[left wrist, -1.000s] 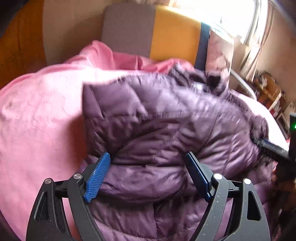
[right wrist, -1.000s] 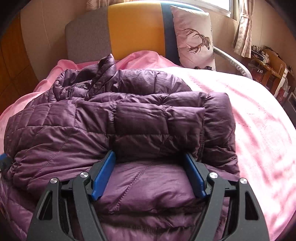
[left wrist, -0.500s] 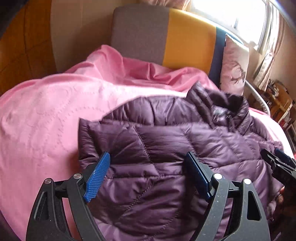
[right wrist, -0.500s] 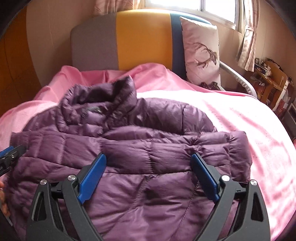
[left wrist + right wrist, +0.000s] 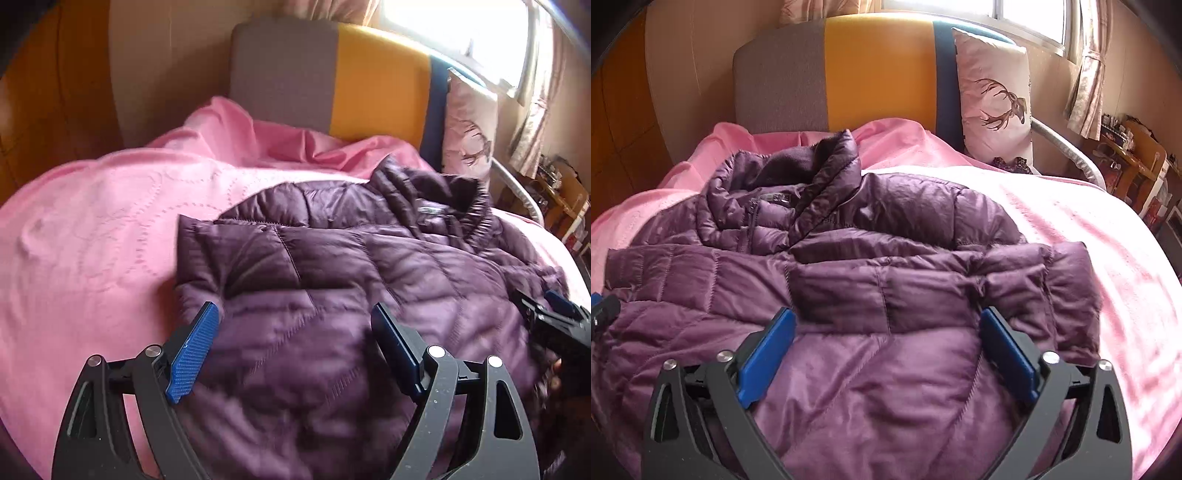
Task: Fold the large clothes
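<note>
Jacket [image 5: 871, 295], purple and quilted, lies on the bed, collar toward the headboard.

Left tongs [image 5: 295, 354]: jaws spread wide, nothing between them, poised above the jacket's left part. Whether the tips touch the fabric cannot be told.

Right tongs [image 5: 886, 350]: jaws likewise spread wide, holding nothing, over the lower middle of the jacket. The right tongs also show at the right edge of the left view, low over the fabric.

Progress, as judged: both sleeves appear brought in across the front, one band lying crosswise over the chest in the right view, with a blunt folded end at the jacket's left side in the left view. The hem end nearest the cameras seems turned up, though the lower edge is out of frame, so this is uncertain. The collar [image 5: 827, 177] stands loose and unflattened. A final fold and a smoothing probably remain.

Containers: none seen near the jacket. Blanket [image 5: 92, 240], pink, covers the bed under the jacket. Pillow [image 5: 993, 99] with a deer print leans at the headboard [image 5: 879, 74], well apart.
</note>
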Motion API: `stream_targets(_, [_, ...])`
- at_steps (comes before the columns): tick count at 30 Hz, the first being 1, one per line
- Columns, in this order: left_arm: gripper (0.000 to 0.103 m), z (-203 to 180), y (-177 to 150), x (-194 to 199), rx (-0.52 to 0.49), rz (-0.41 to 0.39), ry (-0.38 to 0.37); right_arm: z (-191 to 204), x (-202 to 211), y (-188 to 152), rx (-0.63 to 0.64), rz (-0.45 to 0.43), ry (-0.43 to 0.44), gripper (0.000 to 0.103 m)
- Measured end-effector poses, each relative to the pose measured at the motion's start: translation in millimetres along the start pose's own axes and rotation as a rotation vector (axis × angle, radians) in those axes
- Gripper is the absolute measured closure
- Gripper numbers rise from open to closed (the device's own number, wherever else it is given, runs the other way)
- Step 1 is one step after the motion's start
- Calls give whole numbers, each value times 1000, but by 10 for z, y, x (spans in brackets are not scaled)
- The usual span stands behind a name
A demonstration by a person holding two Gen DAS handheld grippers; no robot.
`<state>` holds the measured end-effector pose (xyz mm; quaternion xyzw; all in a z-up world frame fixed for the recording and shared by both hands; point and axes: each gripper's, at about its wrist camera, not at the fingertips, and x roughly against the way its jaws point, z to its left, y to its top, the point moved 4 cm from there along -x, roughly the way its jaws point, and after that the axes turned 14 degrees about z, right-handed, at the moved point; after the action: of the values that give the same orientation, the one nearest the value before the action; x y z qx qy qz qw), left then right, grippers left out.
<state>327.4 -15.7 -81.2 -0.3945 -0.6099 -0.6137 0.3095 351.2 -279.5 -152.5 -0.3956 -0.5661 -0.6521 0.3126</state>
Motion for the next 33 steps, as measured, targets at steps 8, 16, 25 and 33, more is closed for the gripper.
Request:
stream_targets(8, [16, -8, -461, 598, -25, -92, -13, -90, 511, -503, -21, 5, 77, 2])
stream_targets(16, [16, 53, -941, 941, -19, -106, -37, -133, 726, -1076, -55, 80, 98, 2])
stream_targets(25, [13, 200, -1435, 962, -2, -58, -35, -169, 821, -1651, -79, 121, 114, 2])
stream_targets(33, [13, 358, -1787, 870, 20, -5, -20, -207, 918, -1915, -73, 98, 123, 2])
